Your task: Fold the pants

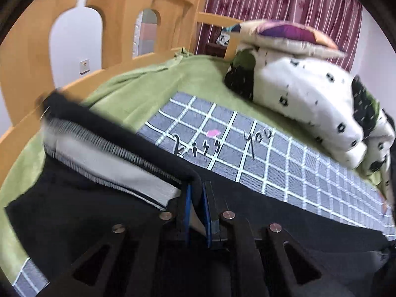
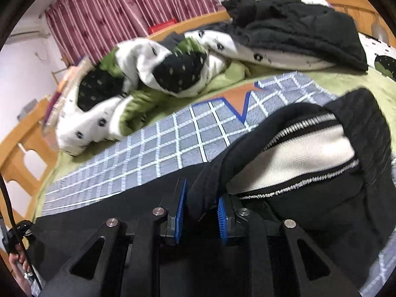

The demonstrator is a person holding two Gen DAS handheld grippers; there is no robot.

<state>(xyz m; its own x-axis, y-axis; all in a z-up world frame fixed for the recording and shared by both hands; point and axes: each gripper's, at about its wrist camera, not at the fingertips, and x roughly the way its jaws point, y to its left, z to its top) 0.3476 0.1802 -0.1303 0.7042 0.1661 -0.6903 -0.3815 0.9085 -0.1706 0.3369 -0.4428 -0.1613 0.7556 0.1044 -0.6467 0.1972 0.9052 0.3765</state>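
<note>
Our left gripper (image 1: 197, 208) and right gripper (image 2: 200, 208) each have jaws clamped on the pants (image 2: 309, 212) waistband, legs trailing toward the bed's near edge.

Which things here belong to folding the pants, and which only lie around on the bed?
For the job:
- pants, black with a white stripe
- left gripper, shut on the pants
- right gripper, shut on the pants

Lying about:
- checked mat under the pants
- green blanket
- white quilt
- pillow
- dark clothes piled behind
</note>
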